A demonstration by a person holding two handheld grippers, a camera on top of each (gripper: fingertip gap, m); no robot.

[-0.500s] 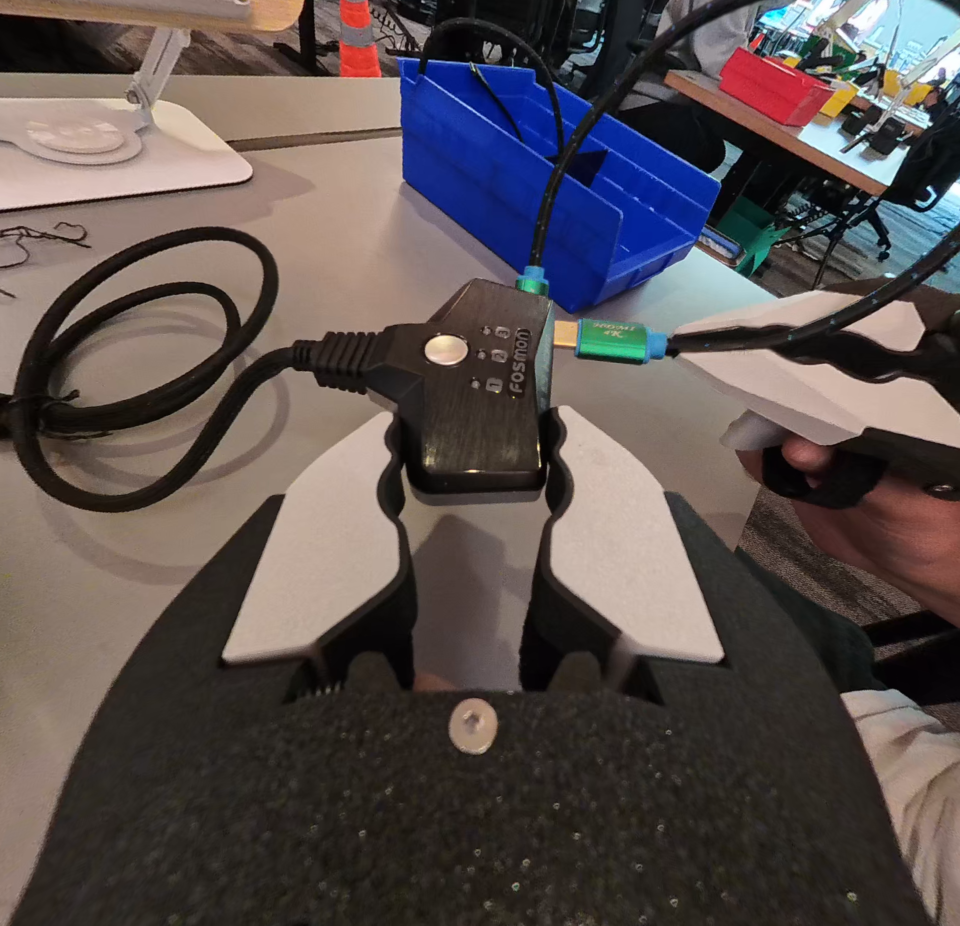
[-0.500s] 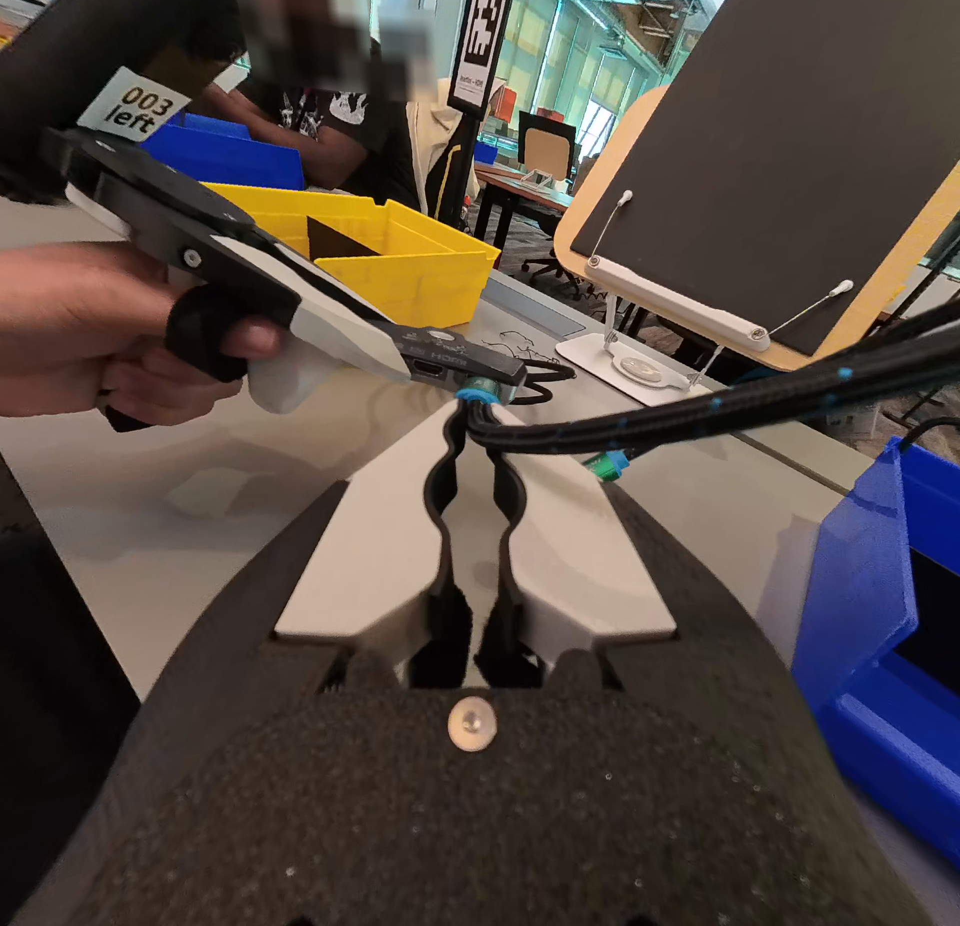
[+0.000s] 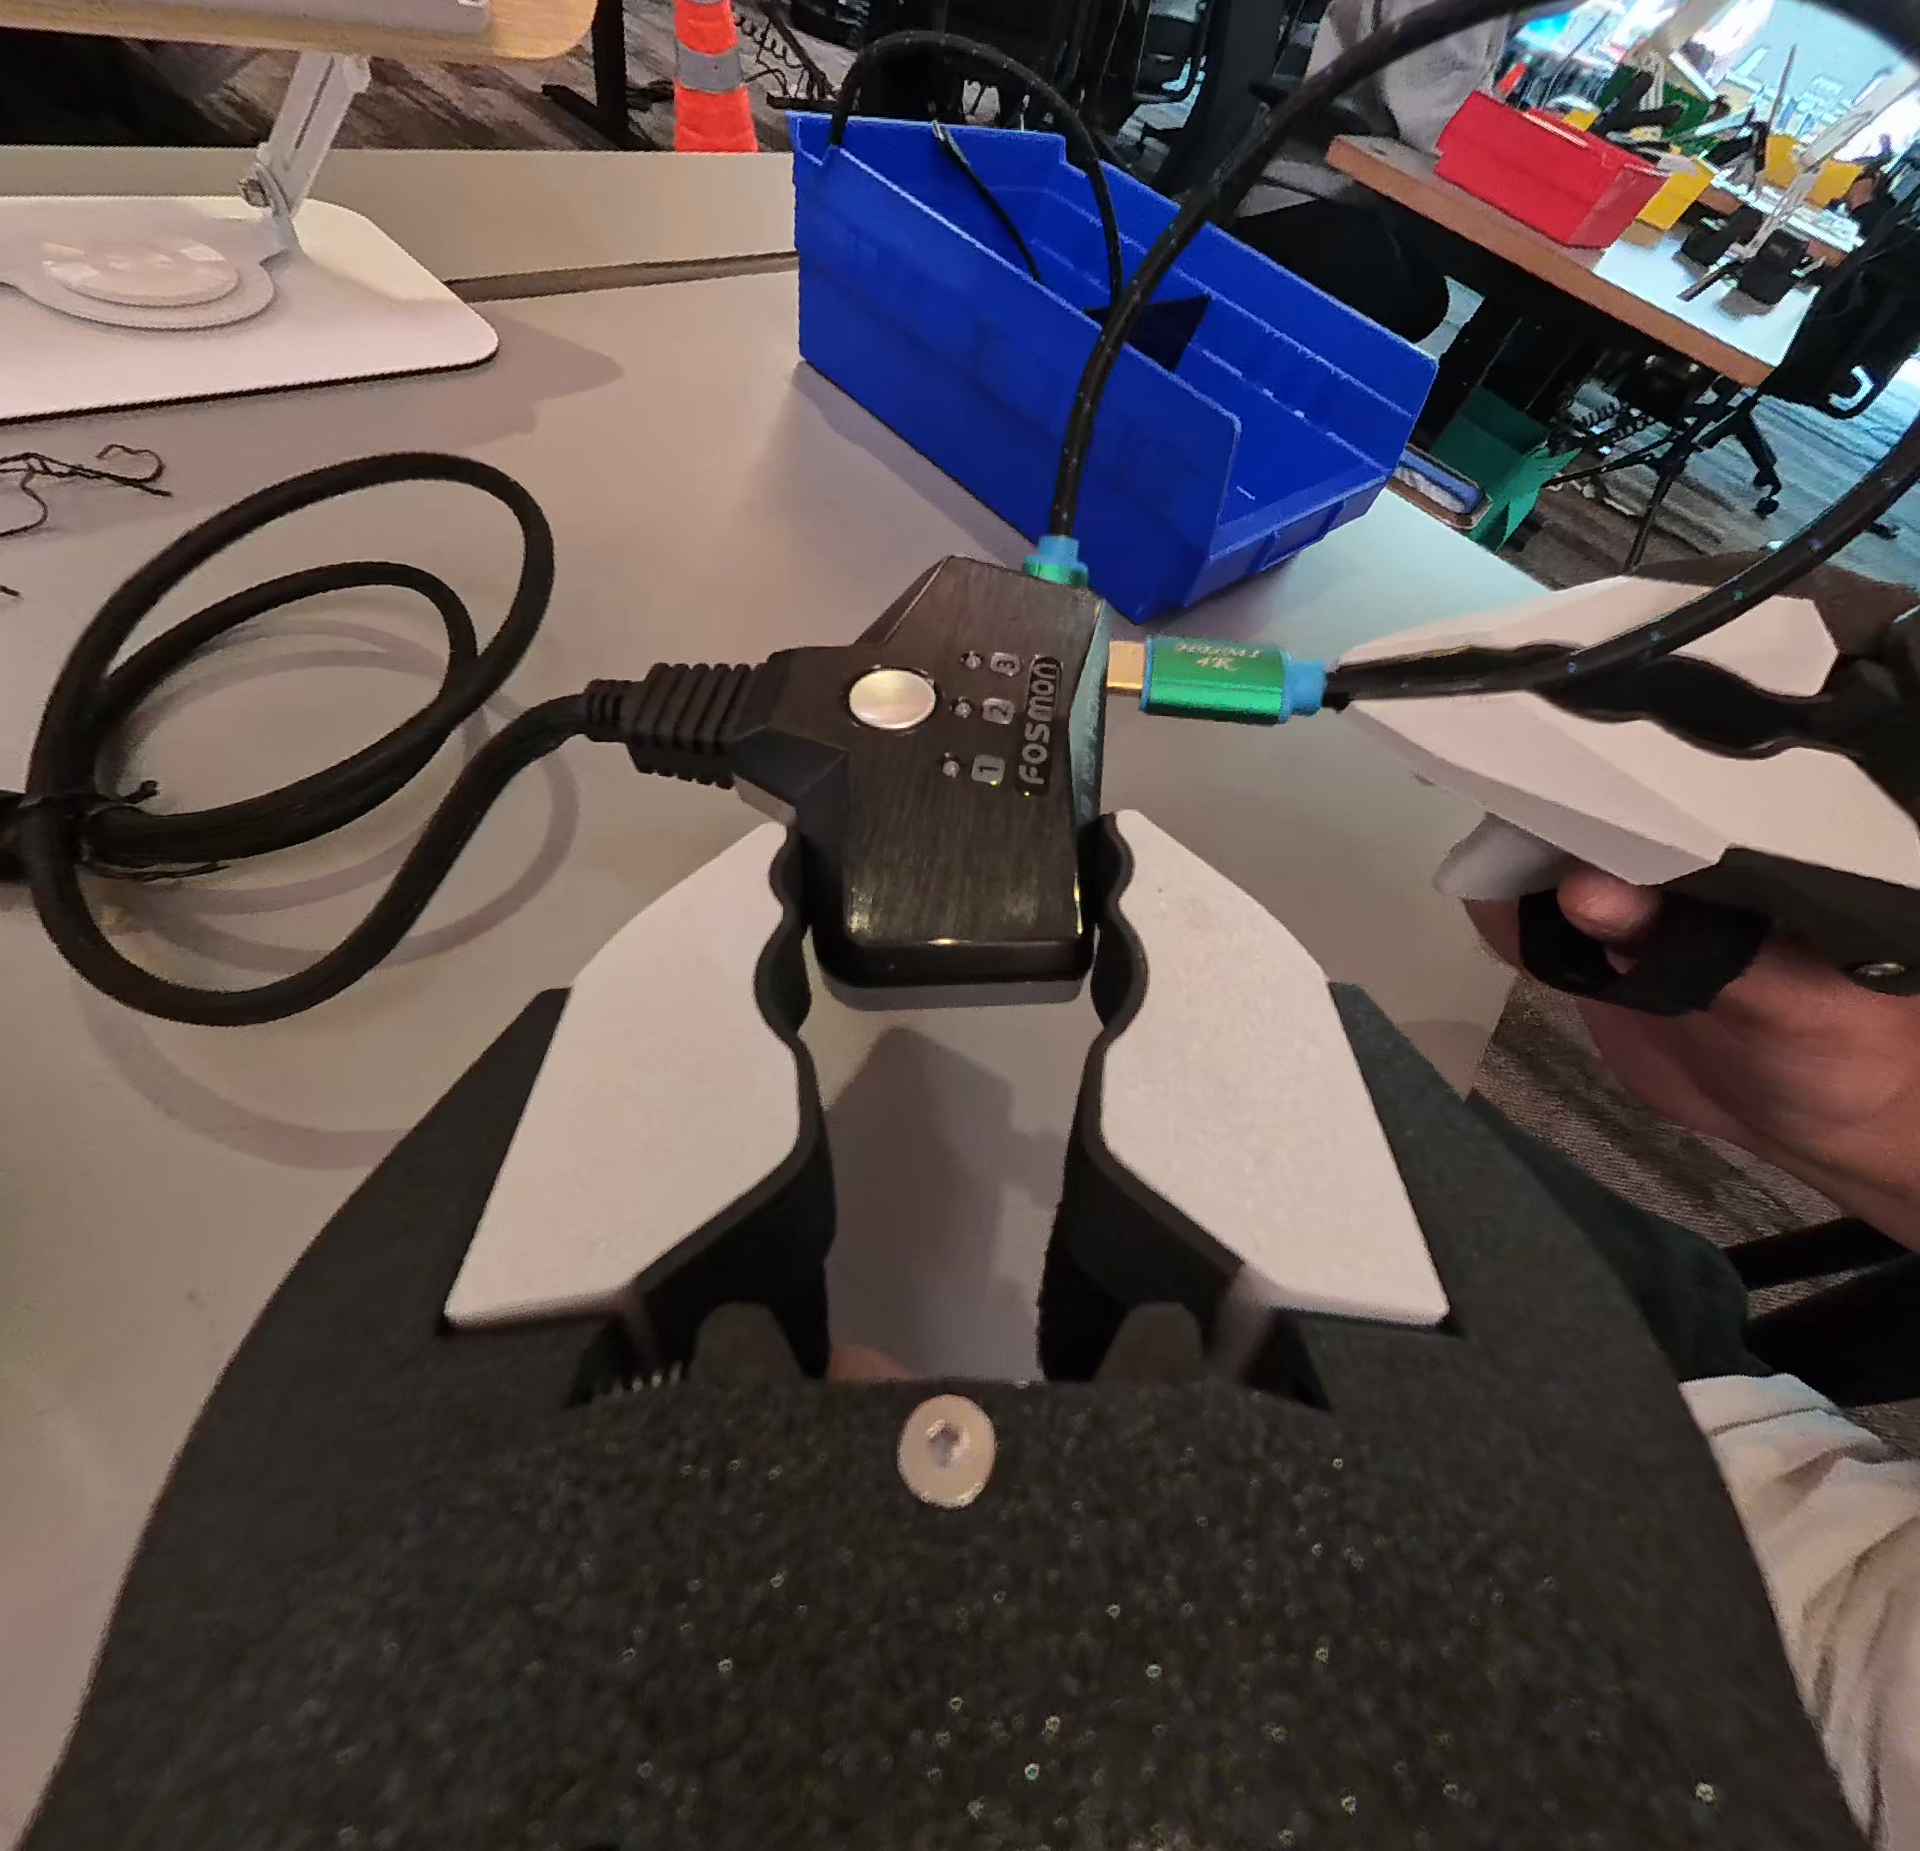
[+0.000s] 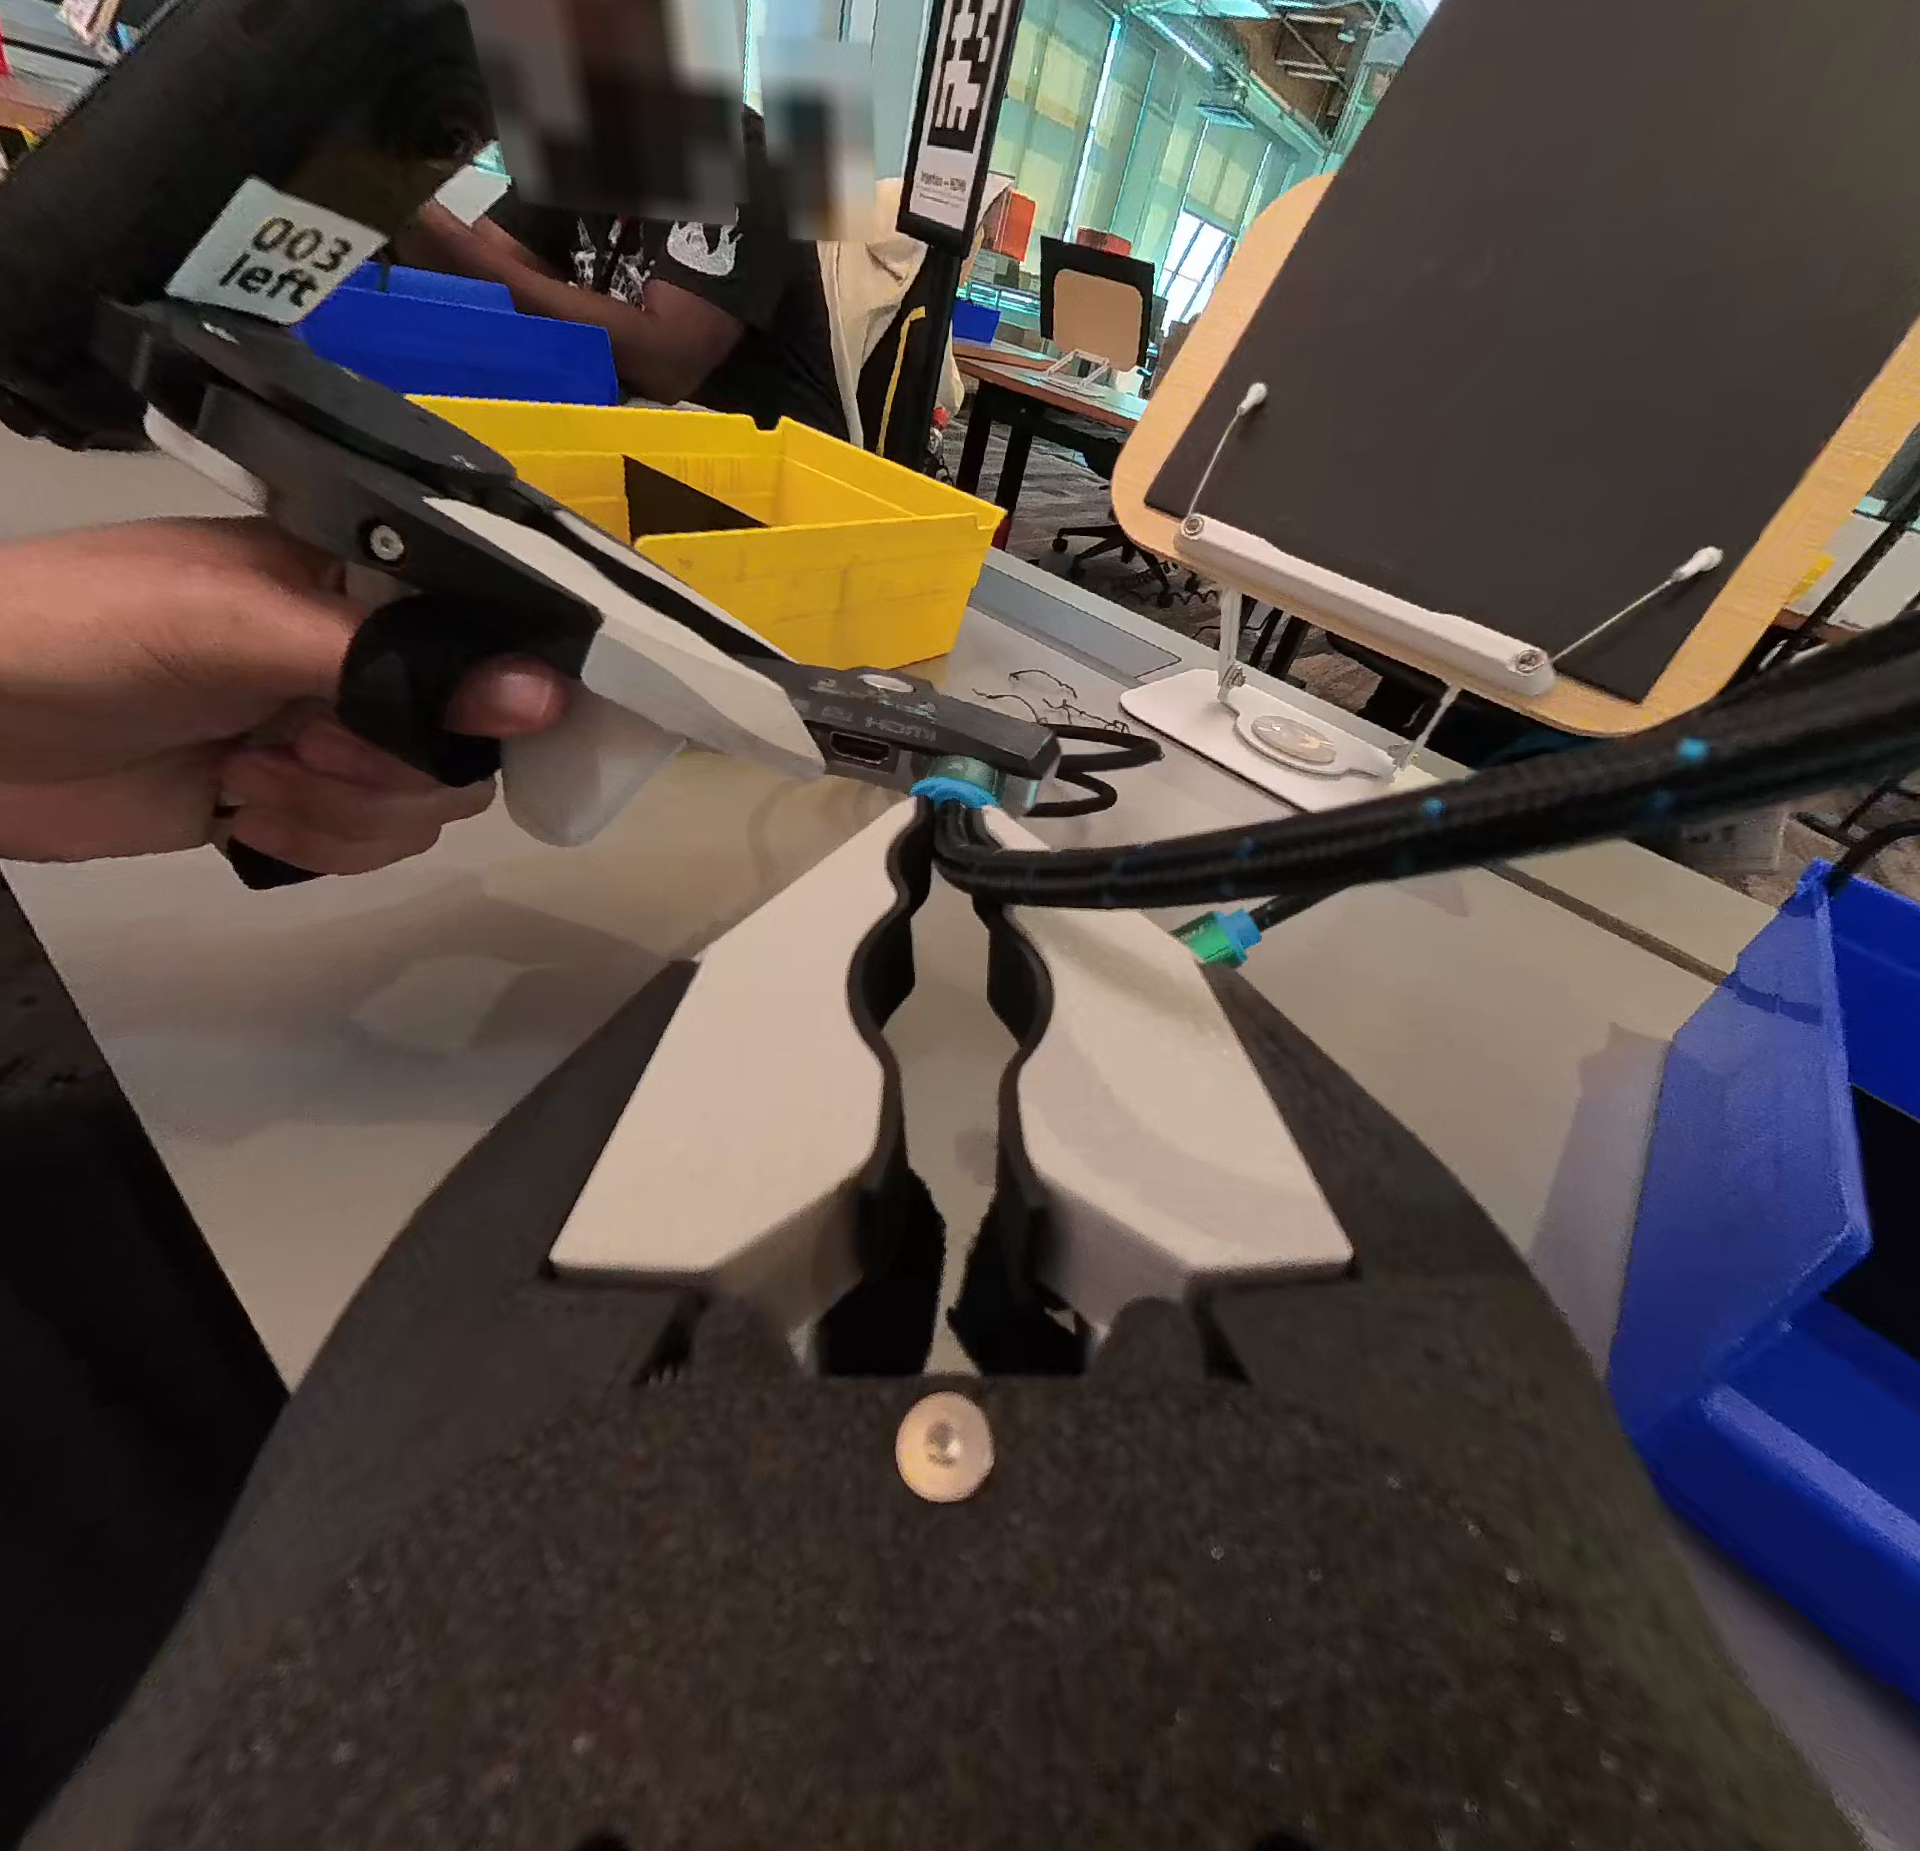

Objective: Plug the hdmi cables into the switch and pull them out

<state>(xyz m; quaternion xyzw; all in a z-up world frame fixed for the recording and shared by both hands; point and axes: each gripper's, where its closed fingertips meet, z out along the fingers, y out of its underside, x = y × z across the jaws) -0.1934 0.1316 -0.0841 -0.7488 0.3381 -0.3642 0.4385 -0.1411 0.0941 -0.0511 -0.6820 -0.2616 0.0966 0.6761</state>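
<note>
My left gripper (image 3: 945, 897) has its jaws clenched on the near end of the flat black brushed-metal HDMI switch (image 3: 961, 773), which is held just above the grey worktop (image 3: 675, 513). My right gripper (image 4: 951, 845) has its jaws clamped on the braided black cable (image 4: 1351, 835) just behind its green metal HDMI plug (image 3: 1216, 681), whose gold tip shows at the switch's right side, not fully seated. Gripping the cable instead of the plug shell, I judge the plug could tilt and jam or scrape the port. A second green plug (image 3: 1055, 562) sits in the far end by the blue plastic bin (image 3: 1143, 419); twisting the switch could strain it. The thick black attached lead (image 3: 312, 658) coils left and may drag.
</note>
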